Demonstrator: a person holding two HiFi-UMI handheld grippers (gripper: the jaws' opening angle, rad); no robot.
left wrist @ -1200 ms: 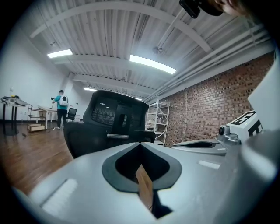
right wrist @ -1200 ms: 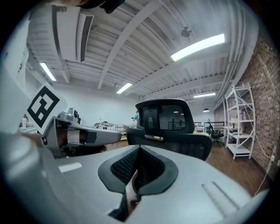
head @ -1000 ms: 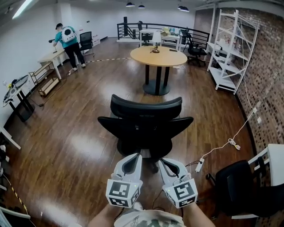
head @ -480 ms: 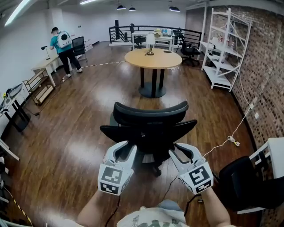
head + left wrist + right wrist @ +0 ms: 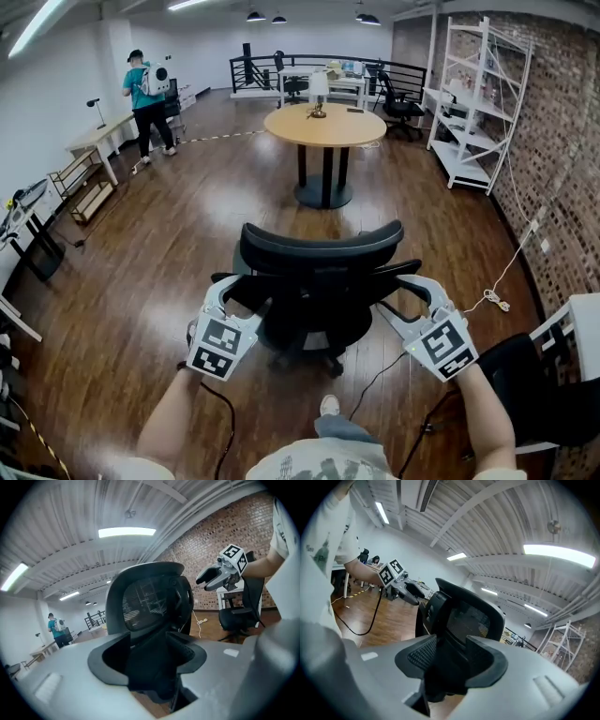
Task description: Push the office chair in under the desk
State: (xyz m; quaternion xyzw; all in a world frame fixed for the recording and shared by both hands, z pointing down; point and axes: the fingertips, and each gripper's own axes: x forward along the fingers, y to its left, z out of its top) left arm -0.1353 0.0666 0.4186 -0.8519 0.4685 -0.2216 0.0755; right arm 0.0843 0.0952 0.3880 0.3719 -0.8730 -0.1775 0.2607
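The dark, glossy wooden floor point(image 5: 141, 272) fills most of the head view. On it, in the lower middle, stands the black mesh-backed office chair point(image 5: 319, 248), its back towards the person and well apart from any table.

The left gripper point(image 5: 236, 292) sits at the chair's left armrest point(image 5: 246, 280) and the right gripper point(image 5: 405, 298) at its right armrest point(image 5: 398, 273). Both pairs of jaws have just been opening. Each gripper view shows them standing apart with a dark part of the chair between the pads, not pinched.

This looks like the take-hold step. Next, the jaws should close on the armrests or brace against them, then roll the chair to its table. Which table is meant I cannot tell.

A brick wall point(image 5: 562, 178) runs down the right. A round wooden table point(image 5: 329, 124) stands upper centre, with white metal shelving point(image 5: 473, 103) to its right. A white cable point(image 5: 497, 281) trails at right.
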